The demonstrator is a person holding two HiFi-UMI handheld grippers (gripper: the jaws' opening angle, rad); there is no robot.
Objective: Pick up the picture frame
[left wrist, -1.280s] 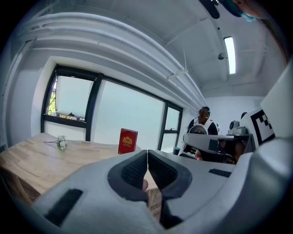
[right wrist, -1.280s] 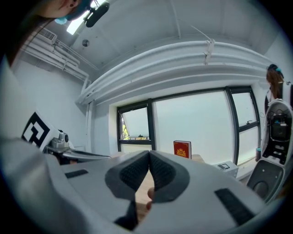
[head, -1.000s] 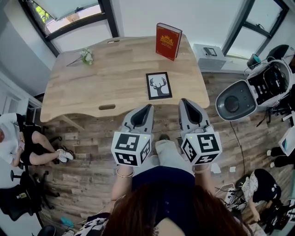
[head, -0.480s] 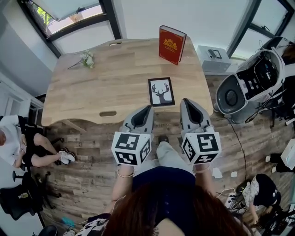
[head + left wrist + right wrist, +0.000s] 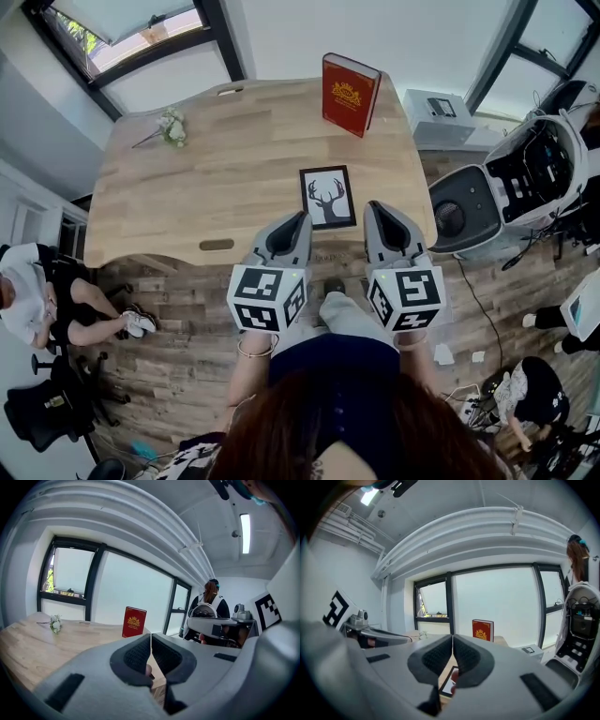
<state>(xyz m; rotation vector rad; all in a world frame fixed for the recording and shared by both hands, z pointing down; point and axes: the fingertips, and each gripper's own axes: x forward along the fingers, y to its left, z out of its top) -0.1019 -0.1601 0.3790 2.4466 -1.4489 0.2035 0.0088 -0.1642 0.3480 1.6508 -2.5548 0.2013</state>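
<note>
**Head view:** The picture frame (image 5: pixel 327 197) lies flat on the wooden surface (image 5: pixel 216 178), close to its near edge and toward the right corner, with a deer print facing up. A red book (image 5: pixel 349 94) stands upright at the far edge, and a small sprig of flowers (image 5: pixel 172 127) lies near the far left corner. The left gripper (image 5: pixel 300 221) and the right gripper (image 5: pixel 372 209) sit over the near edge, one on each side of the frame's near end. Both are pinched narrow.

**Left gripper view:** The jaws are pressed together with nothing between them. The book (image 5: pixel 134 621) and the flowers (image 5: pixel 56 623) lie beyond them on the surface (image 5: pixel 28 644).

**Right gripper view:** The jaws meet in a thin line and hold nothing. The frame (image 5: pixel 449 679) shows just below them and the book (image 5: pixel 483 630) farther off.
</note>
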